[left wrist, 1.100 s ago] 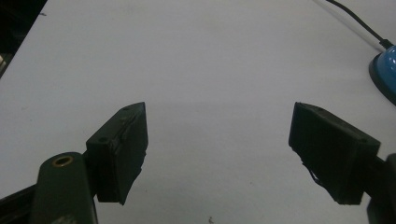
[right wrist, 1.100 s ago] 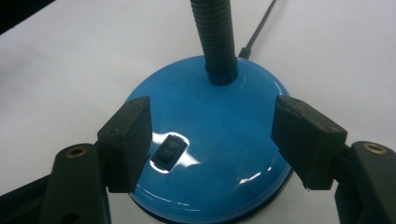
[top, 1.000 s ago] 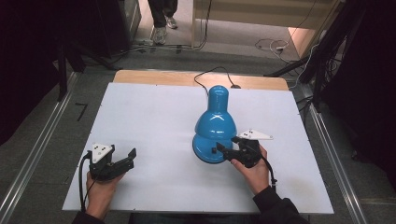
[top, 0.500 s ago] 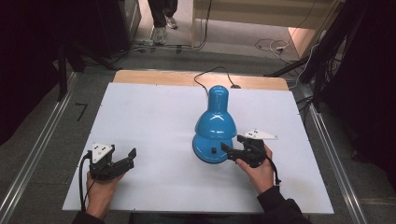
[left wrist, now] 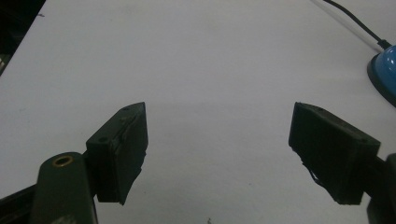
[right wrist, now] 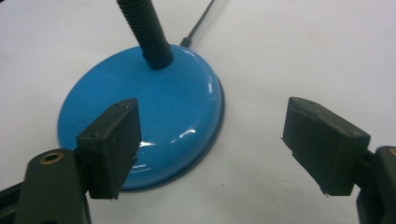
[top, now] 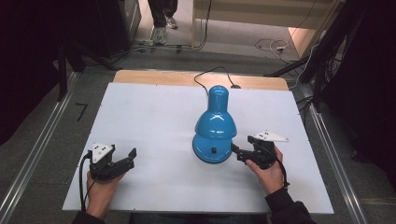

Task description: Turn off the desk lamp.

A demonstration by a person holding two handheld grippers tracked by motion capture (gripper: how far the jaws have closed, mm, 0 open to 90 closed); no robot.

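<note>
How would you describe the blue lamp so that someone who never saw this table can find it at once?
Start from the white table and look right of its middle. There stands the blue lamp, with a round glossy base, a ribbed flexible neck and a black cord running to the far edge. It is the table's one coloured thing; the right gripper sits open beside its base.

Glossy blue lamp [top: 214, 126] with black switch [top: 213, 150], black ribbed neck [right wrist: 145, 32] and black cord [top: 210, 74]. Plain white board [top: 154, 121] over a tan wooden table [top: 154, 77]. Black grippers [top: 122, 158] [top: 236, 151] topped by grey plates [top: 268, 136]. Dark grey floor [top: 42, 140].
</note>
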